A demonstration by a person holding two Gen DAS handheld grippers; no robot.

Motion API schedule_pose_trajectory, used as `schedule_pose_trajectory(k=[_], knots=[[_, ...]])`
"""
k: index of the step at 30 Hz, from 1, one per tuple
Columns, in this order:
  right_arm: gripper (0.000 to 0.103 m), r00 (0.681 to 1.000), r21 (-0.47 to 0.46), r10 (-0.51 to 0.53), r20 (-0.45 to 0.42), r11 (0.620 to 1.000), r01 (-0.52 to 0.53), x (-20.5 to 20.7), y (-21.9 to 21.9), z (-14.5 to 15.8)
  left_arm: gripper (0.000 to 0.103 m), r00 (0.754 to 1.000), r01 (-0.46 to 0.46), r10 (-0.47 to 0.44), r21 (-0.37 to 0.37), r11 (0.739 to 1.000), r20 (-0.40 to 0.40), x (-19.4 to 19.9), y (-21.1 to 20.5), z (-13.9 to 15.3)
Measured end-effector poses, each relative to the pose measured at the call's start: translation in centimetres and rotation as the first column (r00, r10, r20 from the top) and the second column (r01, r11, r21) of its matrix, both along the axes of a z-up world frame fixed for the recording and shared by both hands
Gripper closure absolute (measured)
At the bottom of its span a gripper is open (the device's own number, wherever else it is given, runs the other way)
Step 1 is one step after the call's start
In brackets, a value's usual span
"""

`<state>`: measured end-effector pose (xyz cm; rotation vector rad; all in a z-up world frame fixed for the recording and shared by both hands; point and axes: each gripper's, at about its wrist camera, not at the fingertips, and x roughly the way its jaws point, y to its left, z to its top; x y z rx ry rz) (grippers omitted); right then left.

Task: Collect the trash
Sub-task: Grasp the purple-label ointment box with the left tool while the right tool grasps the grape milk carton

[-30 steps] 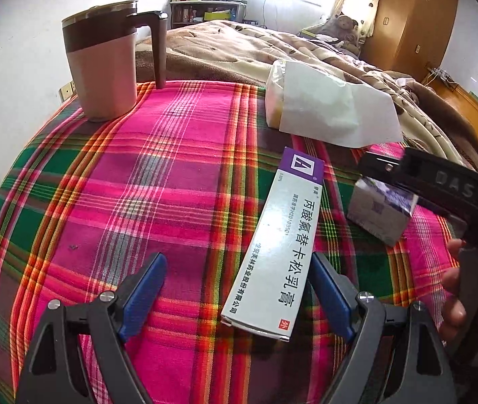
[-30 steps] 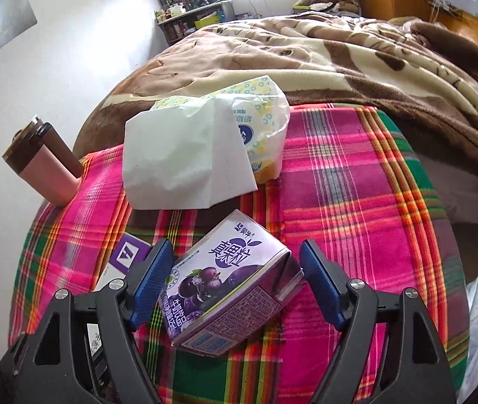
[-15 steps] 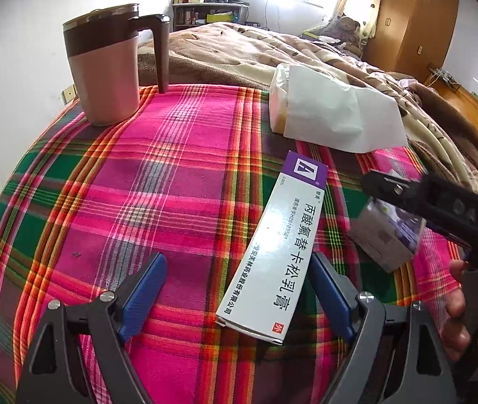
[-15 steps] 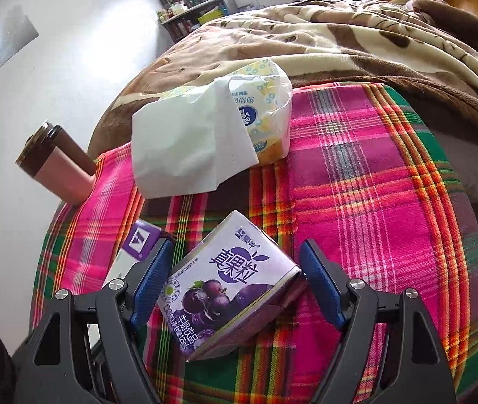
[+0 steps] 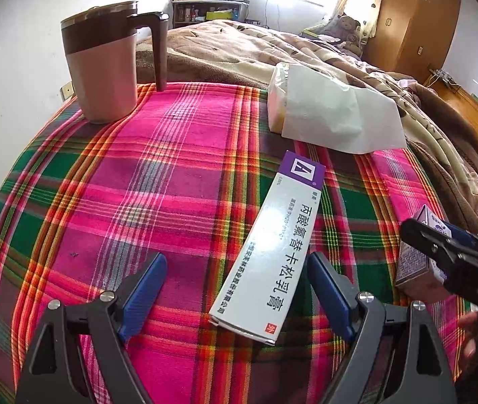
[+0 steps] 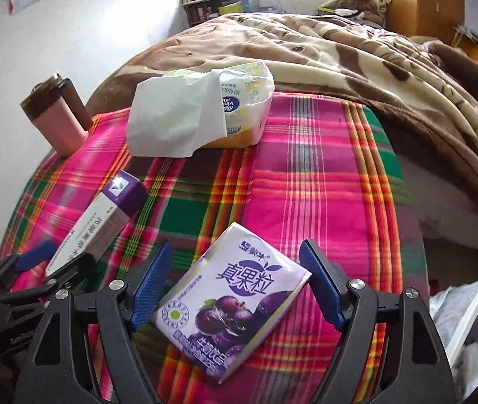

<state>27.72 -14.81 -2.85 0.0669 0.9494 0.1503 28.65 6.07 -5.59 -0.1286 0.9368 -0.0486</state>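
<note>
A long white and purple ointment box (image 5: 272, 245) lies on the plaid cloth, its near end between the fingers of my open left gripper (image 5: 235, 289); it also shows in the right wrist view (image 6: 101, 222). A purple grape milk carton (image 6: 235, 299) lies tilted between the wide-open fingers of my right gripper (image 6: 239, 286), neither pad touching it. In the left wrist view the carton (image 5: 417, 259) sits at the right, partly behind the right gripper. A white tissue (image 6: 171, 118) drapes over a yellow tissue pack (image 6: 245, 107) at the back.
A pink and brown mug (image 5: 104, 64) stands at the back left of the plaid table (image 5: 171, 175). A bed with a brown blanket (image 6: 340, 50) lies behind. A white-rimmed bin with a plastic liner (image 6: 468, 303) is at the lower right, beside the table.
My right gripper has moved forward around the carton, which now lies deeper between the fingers. My left gripper has edged forward along the ointment box. Both stay open.
</note>
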Motion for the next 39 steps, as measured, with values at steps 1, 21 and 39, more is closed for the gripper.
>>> schedule_pose_trajectory(k=[1,21,39], knots=[[0.024,1.000,-0.008,-0.026,0.010,1.000,0.026,-0.4,-0.1,0.0,0.016,1.000,0.006,-0.006,0.007,1.000,0.000,0.1,-0.1,0.0],[0.028,0.997,-0.045,-0.072,0.015,0.996,0.072,-3.2,-0.7,-1.0,0.045,0.997,0.072,-0.073,0.040,0.997,0.007,1.4,-2.3,0.1],[0.047,0.989,0.017,-0.114,0.089,0.994,0.113,-5.9,-2.8,1.1,0.066,0.992,0.109,-0.108,-0.022,0.994,0.062,-2.8,-3.2,2.7]])
